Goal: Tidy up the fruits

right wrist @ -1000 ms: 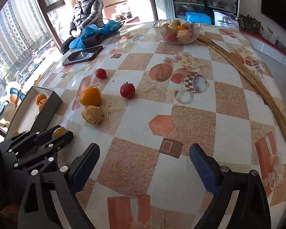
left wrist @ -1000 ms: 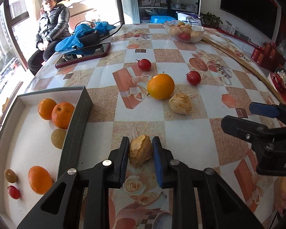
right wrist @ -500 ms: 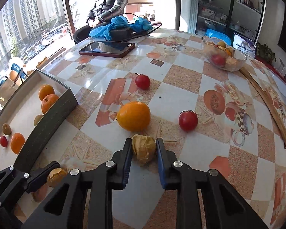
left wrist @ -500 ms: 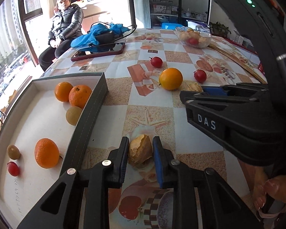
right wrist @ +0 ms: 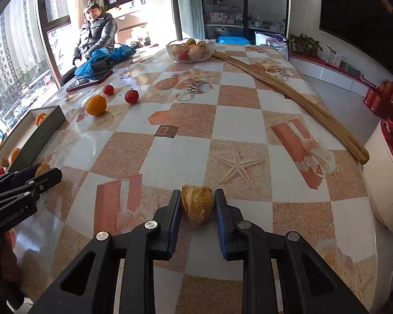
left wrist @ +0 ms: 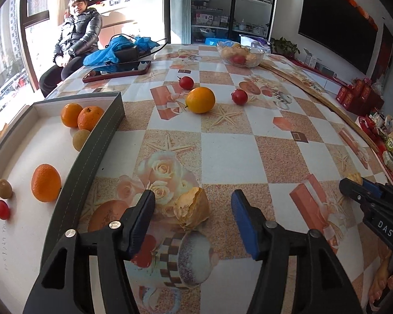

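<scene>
A papery golden husk fruit [left wrist: 192,208] lies on the tablecloth between the fingers of my left gripper [left wrist: 194,217]. Its jaws are opening and neither pad touches the fruit. Just to its left stands the grey-walled white box [left wrist: 91,157], holding several oranges, small brown fruits and a red cherry tomato. My right gripper [right wrist: 197,209] is shut on a second husk fruit [right wrist: 197,204] low over the table; it also shows at the right edge of the left wrist view as the right gripper [left wrist: 359,191]. An orange [left wrist: 200,99] and two cherry tomatoes [left wrist: 186,82] [left wrist: 239,96] lie loose farther back.
A glass bowl [left wrist: 239,56] of fruit stands at the far end. A long wooden stick [right wrist: 288,91] runs along the table's right side. A phone [left wrist: 118,70] and blue cloth [left wrist: 112,52] lie at the far left, where a person sits by the window.
My left gripper went from shut on its husk fruit to open, leaving it on the table beside the box. The right gripper closed on the other husk fruit and carried it off to the right.
</scene>
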The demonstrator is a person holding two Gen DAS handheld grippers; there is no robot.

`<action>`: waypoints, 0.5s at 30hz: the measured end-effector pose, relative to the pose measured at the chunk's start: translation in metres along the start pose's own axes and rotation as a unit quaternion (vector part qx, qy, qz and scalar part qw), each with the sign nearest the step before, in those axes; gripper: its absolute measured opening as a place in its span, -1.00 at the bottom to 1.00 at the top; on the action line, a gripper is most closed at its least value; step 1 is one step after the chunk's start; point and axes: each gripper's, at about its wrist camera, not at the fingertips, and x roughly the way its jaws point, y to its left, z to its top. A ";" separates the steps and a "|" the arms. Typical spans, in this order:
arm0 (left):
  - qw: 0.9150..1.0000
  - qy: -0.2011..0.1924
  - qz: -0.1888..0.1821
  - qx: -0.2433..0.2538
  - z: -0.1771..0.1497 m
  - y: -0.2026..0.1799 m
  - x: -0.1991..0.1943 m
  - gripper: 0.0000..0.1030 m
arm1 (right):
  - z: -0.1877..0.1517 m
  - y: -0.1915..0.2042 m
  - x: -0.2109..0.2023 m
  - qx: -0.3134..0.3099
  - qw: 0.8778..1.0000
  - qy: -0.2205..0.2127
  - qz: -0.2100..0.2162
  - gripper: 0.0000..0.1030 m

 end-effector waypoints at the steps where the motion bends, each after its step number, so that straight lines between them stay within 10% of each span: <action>1: 1.000 0.003 0.006 0.003 0.001 -0.002 0.002 0.26 | 0.000 0.001 0.000 -0.002 1.000 -0.001 -0.003 -0.50; 15: 1.000 0.001 0.018 0.009 0.001 -0.005 0.006 0.25 | 0.000 0.009 0.004 -0.017 0.999 0.000 -0.028 -0.49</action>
